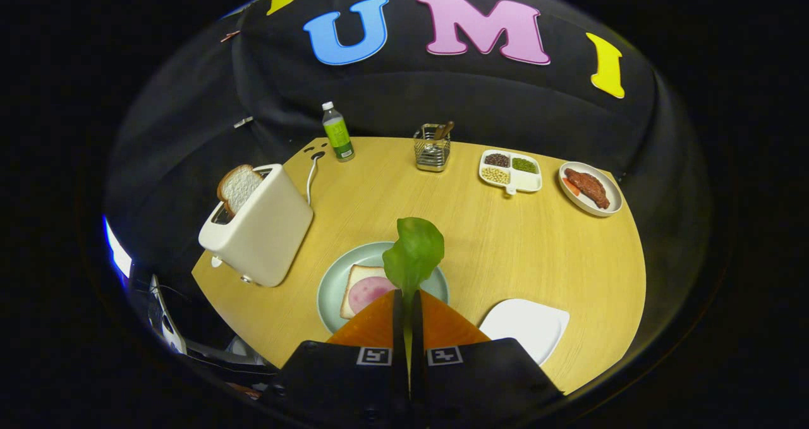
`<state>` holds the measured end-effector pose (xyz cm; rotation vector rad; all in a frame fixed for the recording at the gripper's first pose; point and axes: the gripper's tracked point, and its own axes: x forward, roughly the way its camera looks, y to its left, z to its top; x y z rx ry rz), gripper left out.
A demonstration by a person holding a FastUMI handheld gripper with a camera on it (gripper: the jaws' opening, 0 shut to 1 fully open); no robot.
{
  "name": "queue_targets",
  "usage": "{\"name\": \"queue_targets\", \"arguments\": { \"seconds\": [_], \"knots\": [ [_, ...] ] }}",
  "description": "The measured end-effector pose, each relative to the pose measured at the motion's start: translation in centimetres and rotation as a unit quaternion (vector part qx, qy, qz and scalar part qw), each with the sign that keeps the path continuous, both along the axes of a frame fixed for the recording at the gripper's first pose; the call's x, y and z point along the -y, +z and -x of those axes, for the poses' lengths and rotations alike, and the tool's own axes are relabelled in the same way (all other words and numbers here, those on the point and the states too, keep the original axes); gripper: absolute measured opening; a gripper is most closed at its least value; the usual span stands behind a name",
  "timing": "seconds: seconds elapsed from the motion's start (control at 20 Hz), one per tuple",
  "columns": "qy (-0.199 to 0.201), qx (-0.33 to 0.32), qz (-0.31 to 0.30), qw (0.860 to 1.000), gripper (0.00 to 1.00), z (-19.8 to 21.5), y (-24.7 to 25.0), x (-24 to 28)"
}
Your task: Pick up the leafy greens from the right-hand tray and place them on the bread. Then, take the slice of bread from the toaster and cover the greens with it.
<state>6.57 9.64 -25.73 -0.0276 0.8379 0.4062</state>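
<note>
A green lettuce leaf (414, 252) sticks up from between my two fingers; my gripper (407, 296) is shut on its stem. Just below and ahead of the fingers lies a pale green plate (330, 276) bearing a slice of bread (354, 274) topped with a round pink ham slice (371, 292). The leaf hangs over the plate's right half. Left of the plate stands a white toaster (262, 227) with a slice of bread (239, 187) sticking out of its slot. Right of the fingers lies an empty white square tray (528, 325).
Along the round wooden table's far edge stand a green-labelled bottle (337, 132), a wire cutlery holder (433, 146), a white divided dish of beans (510, 170) and a plate of meat (591, 188). The toaster's cord (311, 175) runs back toward the bottle.
</note>
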Motion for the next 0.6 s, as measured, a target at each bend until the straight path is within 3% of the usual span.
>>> {"name": "queue_targets", "arguments": {
  "seconds": [0.2, 0.6],
  "knots": [
    [0.024, -0.014, 0.009, 1.000, 0.05, 0.1, -1.6, -3.1],
    [0.019, -0.034, 0.020, 0.999, 0.12, -1.4, -3.7, -5.5]
  ]
}}
